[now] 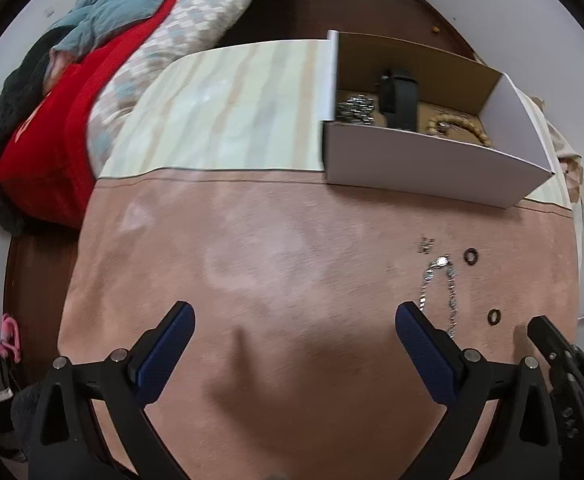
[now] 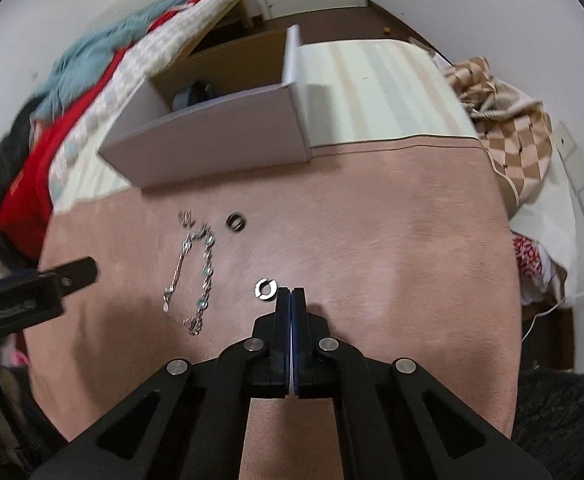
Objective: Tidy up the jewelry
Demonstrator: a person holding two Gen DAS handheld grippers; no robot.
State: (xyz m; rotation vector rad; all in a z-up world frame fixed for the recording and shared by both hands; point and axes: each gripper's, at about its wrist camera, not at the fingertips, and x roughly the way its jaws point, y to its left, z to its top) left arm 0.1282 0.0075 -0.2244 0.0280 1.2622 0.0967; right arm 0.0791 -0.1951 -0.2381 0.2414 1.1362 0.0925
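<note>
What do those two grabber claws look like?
The left gripper and right gripper look the same: black plastic arms with triangle-shaped cutouts and round silver rivets. Each finger ends in a dark blue textured rubber pad. No cables, sleeves or markings show.

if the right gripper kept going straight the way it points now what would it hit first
Most likely the pink cloth just ahead of the shut right gripper, since it points steeply down. The silver ring lies just left of that line, so it may be brushed; depth is unclear.

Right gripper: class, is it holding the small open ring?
No: the right gripper is shut on nothing, and the ring lies on the pink cloth beside its tips.
</note>
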